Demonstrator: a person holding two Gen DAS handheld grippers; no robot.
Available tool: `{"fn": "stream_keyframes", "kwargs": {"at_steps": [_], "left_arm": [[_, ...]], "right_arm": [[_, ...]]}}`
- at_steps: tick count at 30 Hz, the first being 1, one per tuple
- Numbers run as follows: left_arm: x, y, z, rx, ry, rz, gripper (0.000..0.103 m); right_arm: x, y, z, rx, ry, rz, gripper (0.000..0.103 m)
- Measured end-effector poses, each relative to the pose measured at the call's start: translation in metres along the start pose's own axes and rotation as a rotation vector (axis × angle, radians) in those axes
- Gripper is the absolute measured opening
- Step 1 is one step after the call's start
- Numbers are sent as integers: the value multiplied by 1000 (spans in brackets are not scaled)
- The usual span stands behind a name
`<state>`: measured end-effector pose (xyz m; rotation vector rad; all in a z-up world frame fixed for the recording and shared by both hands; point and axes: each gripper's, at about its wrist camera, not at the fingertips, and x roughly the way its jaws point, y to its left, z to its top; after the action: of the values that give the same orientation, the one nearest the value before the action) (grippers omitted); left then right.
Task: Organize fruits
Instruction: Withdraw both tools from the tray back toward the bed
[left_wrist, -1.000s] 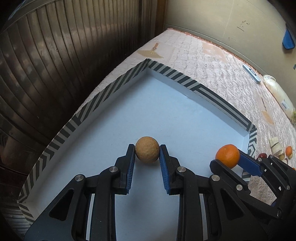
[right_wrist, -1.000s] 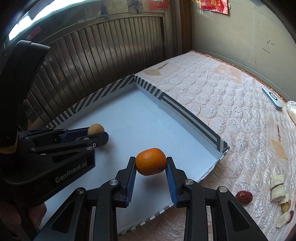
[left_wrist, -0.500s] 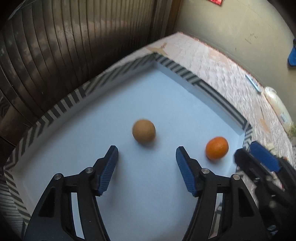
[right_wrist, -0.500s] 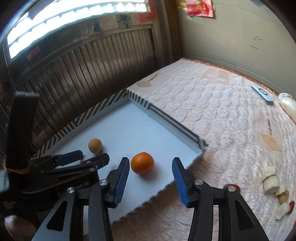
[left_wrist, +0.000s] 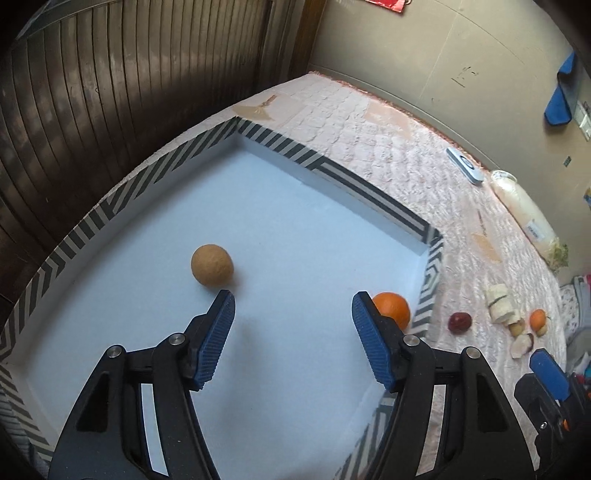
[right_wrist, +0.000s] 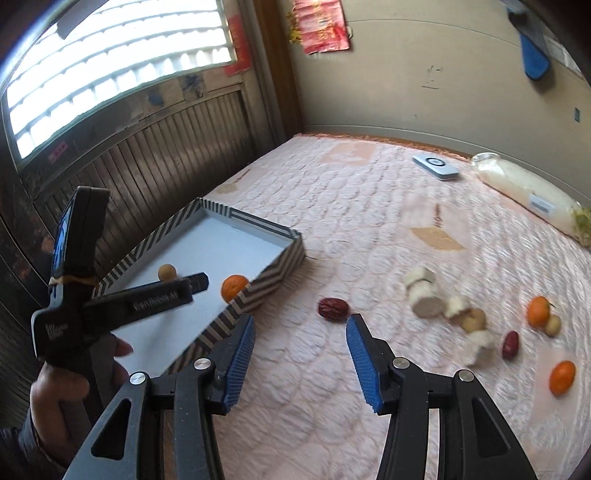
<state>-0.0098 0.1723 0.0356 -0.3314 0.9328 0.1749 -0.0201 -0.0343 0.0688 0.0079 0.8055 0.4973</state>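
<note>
While the smooth round orange (left_wrist: 392, 308) rests in the chevron-edged tray (left_wrist: 129, 192), ribbed blue fingers (left_wrist: 218, 339) of both grippers gape empty, the right gripper (right_wrist: 300, 349) widening over the quilted bed (right_wrist: 369, 206).

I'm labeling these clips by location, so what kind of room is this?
Probably a bedroom in a home: the work surface is a pink quilted mattress, set against a dark wood-panelled wall with a window, and red paper decorations hang above.

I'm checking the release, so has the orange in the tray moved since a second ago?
Yes. The orange dropped from between the right hand-held gripper's pads onto the tray floor, beside the striped tray wall.
</note>
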Motion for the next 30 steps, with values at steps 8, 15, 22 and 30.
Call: {"fn": "stream_keyframes", "kwargs": {"at_steps": [8,15,22,30], "left_arm": [[-32,-2,2,16,-30,-77,69],[-57,-41,-10,132,-75,-123,69],[-53,-103,-37,302,-75,-101,69],[-32,-135,-48,362,-27,-135,69]], "right_arm": [[-27,-28,-26,45,-20,-19,50],[-40,-53,-46,96,-16,-55,50],[-59,-71,-53,126,-36,-85,50],[-70,-86,-62,156,-38,-122,50]]}}
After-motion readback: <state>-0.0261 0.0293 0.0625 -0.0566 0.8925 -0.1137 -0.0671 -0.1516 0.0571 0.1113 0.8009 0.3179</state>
